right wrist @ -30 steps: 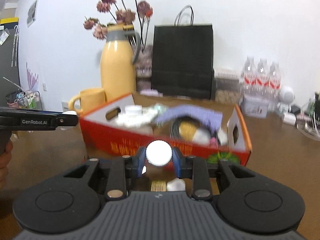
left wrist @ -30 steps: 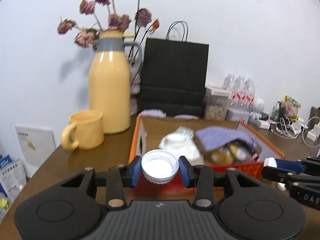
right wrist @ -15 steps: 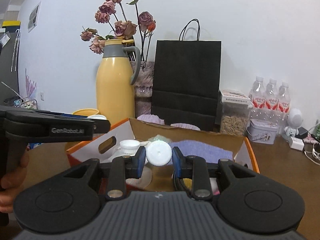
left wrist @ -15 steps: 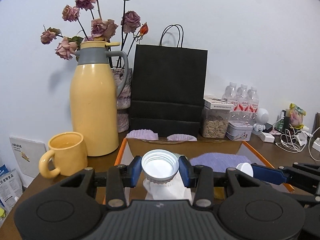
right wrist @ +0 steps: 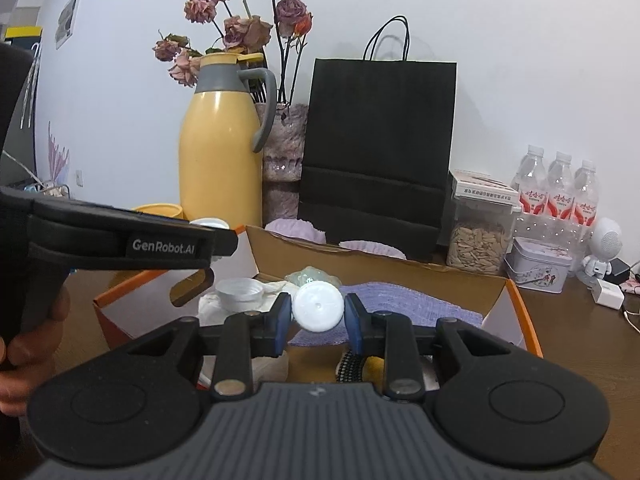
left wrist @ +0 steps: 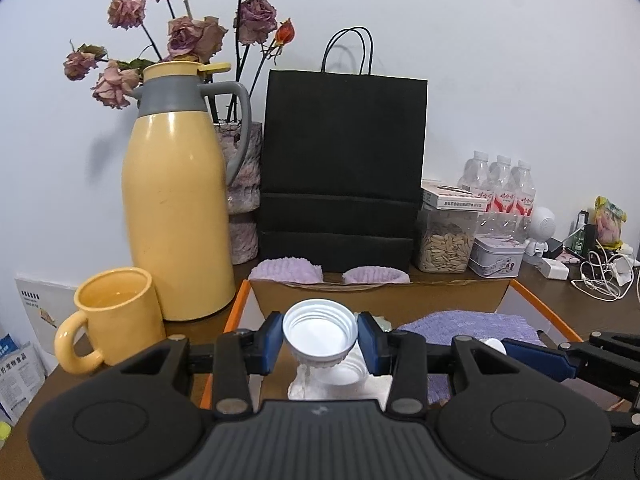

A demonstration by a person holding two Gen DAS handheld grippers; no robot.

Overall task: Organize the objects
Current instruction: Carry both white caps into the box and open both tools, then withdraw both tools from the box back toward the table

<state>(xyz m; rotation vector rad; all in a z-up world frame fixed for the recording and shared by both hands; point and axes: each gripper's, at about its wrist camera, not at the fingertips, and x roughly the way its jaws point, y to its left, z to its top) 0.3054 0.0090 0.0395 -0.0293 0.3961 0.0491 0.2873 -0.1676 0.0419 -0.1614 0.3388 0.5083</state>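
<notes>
My left gripper (left wrist: 320, 339) is shut on a white screw cap (left wrist: 319, 330) whose hollow threaded side faces the camera. It hovers over the left part of an orange cardboard box (left wrist: 235, 320). My right gripper (right wrist: 318, 313) is shut on a white round lid (right wrist: 319, 307), flat face toward the camera, above the same box (right wrist: 518, 312). In the right wrist view the left gripper (right wrist: 212, 226) reaches in from the left. Inside the box lie a purple cloth (right wrist: 404, 304), a loose white cap (right wrist: 239, 291) on white paper, and a black cord.
Behind the box stand a yellow thermos (left wrist: 176, 216), a yellow mug (left wrist: 114, 316), a vase of dried roses (left wrist: 242, 208), a black paper bag (left wrist: 340, 168), a seed jar (left wrist: 446, 236), a tin (left wrist: 496, 256), water bottles (left wrist: 498, 188) and cables (left wrist: 600, 276). A hand (right wrist: 28, 340) grips the left tool.
Both grippers have moved forward over the box, each still clamping its white piece. The thermos, bag and jar now look nearer and the box's front wall has passed beneath.
</notes>
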